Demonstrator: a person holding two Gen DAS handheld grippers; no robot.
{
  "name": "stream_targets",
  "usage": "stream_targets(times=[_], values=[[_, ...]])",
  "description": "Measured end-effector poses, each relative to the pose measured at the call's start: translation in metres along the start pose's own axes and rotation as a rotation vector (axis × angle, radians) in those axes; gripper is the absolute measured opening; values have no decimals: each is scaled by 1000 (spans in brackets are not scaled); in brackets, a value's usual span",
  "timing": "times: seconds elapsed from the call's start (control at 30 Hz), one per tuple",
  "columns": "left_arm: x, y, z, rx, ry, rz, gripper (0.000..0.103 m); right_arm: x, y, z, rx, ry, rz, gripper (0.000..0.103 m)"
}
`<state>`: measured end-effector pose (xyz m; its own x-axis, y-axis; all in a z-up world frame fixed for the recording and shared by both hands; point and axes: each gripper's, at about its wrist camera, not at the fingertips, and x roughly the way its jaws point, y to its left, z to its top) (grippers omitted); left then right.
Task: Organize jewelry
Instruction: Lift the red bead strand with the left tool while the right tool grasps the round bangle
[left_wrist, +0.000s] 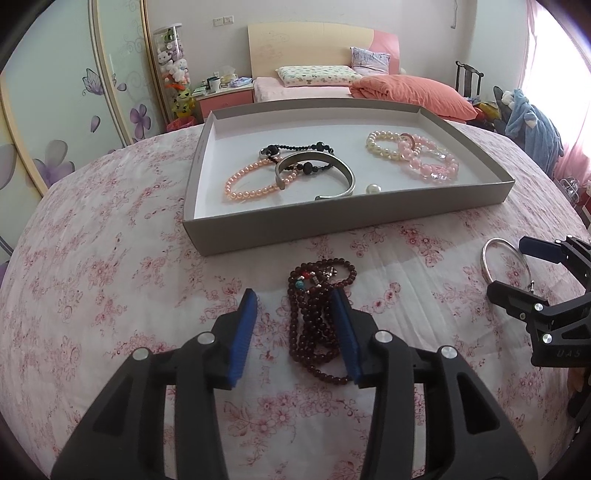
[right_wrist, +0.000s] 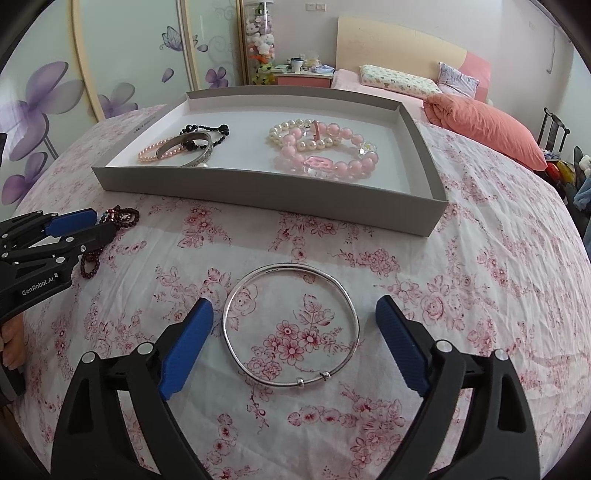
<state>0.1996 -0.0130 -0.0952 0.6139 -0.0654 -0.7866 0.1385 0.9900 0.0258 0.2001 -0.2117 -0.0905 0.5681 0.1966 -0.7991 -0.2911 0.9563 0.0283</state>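
Two grippers hover over a floral bedspread (right_wrist: 461, 266). "GenRobot.AI" is printed on the left gripper (left_wrist: 295, 332), whose blue fingers (left_wrist: 242, 332) stand partly open around a dark red bead strand (left_wrist: 314, 325); the right finger touches the beads. The right gripper (right_wrist: 293, 343) has fingers spread wide, clear of a silver bangle (right_wrist: 291, 325) between them. Farther off, a grey tray (left_wrist: 347, 218) holds pearl and pink bracelets and a metal cuff (left_wrist: 317, 173).

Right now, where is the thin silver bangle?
In the right wrist view, the thin silver bangle lies flat on the floral bedspread, between the open right gripper fingers, outside the tray.
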Motion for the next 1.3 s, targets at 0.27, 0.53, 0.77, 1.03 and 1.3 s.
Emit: stream_targets(times=[0.27, 0.53, 0.77, 1.03, 1.3], values=[[0, 0, 0, 0, 0, 0, 42, 2, 1, 0, -1, 3, 0, 93], [0, 0, 0, 1, 0, 0, 42, 1, 1, 0, -1, 3, -1, 93], [-4, -10, -4, 55, -9, 15, 13, -4, 7, -1, 8, 9, -12, 73], [-17, 11, -11, -42, 5, -52, 9, -12, 1, -8, 56, -4, -14, 72], [-34, 20, -13, -98, -47, -96, 9, -30, 0, -8, 77, -63, -14, 72]])
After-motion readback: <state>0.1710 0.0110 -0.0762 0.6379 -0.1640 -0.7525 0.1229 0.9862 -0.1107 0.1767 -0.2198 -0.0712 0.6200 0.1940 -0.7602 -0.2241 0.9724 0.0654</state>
